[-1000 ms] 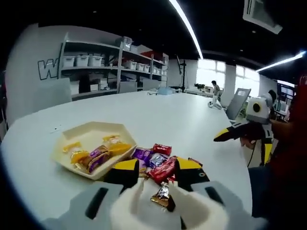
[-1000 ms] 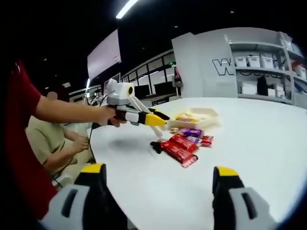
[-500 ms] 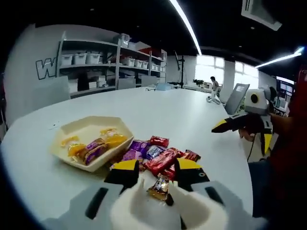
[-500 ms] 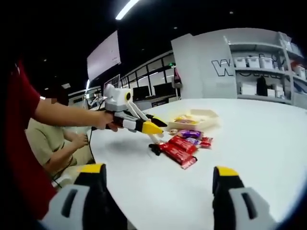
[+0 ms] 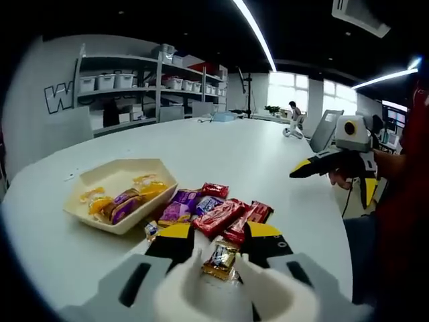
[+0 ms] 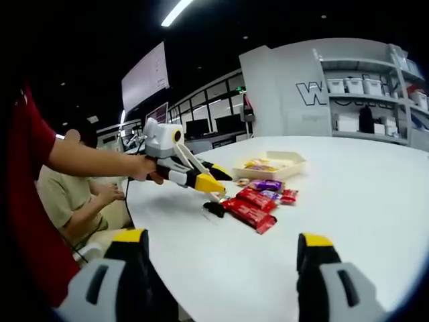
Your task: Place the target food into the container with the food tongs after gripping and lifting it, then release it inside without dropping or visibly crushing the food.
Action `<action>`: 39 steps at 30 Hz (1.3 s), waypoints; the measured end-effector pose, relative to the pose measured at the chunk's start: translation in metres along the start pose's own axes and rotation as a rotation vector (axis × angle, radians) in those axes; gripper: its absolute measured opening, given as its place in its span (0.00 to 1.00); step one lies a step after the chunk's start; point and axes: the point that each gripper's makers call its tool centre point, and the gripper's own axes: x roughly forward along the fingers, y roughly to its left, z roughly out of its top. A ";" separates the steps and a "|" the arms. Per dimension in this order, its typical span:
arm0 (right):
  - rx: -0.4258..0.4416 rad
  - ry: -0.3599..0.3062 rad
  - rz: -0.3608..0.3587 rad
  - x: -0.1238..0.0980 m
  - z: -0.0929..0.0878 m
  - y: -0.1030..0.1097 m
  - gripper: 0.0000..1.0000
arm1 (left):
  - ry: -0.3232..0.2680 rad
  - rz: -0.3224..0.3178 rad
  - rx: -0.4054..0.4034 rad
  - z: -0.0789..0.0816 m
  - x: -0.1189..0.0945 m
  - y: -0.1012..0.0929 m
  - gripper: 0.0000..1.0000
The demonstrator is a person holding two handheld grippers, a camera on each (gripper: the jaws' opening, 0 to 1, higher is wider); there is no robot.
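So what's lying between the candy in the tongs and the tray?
In the left gripper view, loose wrapped candies on the table separate the held candy from the tray.

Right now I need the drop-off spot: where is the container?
In the left gripper view the container sits on the white table, left of the candy pile; some wrapped sweets already lie inside.

We see yellow-tipped black jaws on the left gripper (image 5: 221, 243), with white tongs (image 5: 201, 295) rising between them around a gold and dark foil candy (image 5: 220, 259). Just beyond the jaws lie glossy red wrappers (image 5: 221, 216) and purple ones (image 5: 182, 201). Left of these sits a cream container (image 5: 90, 215) holding orange-yellow and purple sweets. The table (image 5: 221, 151) is white. The right gripper (image 6: 221, 251) shows grey bodies with yellow-capped black jaws, and a red sleeve (image 6: 23, 154) at its left.
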 end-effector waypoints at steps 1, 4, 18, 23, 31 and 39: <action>0.002 0.000 0.000 0.000 0.000 0.000 0.91 | 0.001 -0.011 -0.020 0.000 0.000 -0.001 0.26; 0.002 0.000 0.002 0.000 0.000 0.001 0.91 | 0.001 -0.012 -0.012 0.000 0.001 0.000 0.23; -0.001 0.002 0.005 0.002 0.001 -0.001 0.91 | -0.029 0.027 -0.064 0.010 -0.008 0.012 0.23; 0.000 0.002 0.007 0.002 0.001 -0.001 0.91 | -0.029 0.033 -0.071 0.010 -0.009 0.014 0.23; 0.004 -0.003 -0.001 0.001 0.001 -0.002 0.90 | -0.034 0.034 -0.066 0.015 -0.008 0.016 0.23; 0.008 -0.003 -0.003 0.000 0.000 -0.002 0.90 | -0.048 0.039 -0.085 0.022 -0.011 0.022 0.23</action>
